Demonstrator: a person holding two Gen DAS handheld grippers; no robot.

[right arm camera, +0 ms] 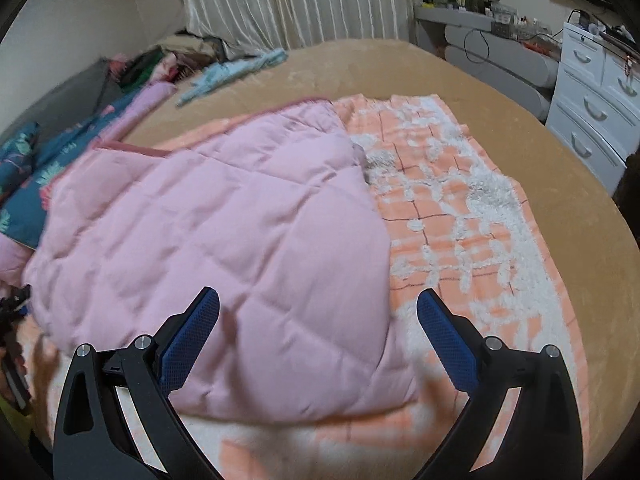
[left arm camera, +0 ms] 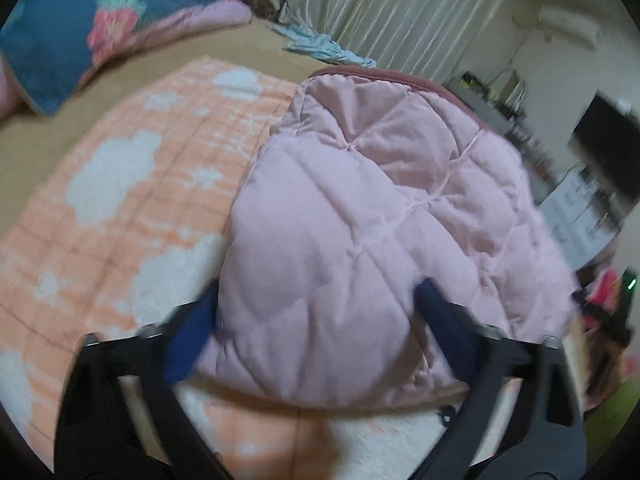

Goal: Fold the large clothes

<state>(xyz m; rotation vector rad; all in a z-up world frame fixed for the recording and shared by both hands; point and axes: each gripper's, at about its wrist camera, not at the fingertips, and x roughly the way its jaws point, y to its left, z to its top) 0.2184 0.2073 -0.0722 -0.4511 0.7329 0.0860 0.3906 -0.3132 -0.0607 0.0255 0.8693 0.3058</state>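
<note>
Left gripper [left arm camera: 316, 312], black-framed with two dark blue textured pads: jaws apart, pointing forward and downward. A fold of the pink quilted padded garment [left arm camera: 360, 200] lies between the pads; both pads sit against its sides, though motion blur prevents confirming a firm clamp.

Right gripper [right arm camera: 318, 328], same black frame and blue dimpled pads: jaws spread wide, tilted downward. The left pad [right arm camera: 192, 344] overlaps the garment's edge; the right pad [right arm camera: 448, 344] stands clear of it. Nothing gripped.

Motion blur smears the shelf clutter [left arm camera: 516, 120] behind the pink jacket [left arm camera: 380, 220].
</note>
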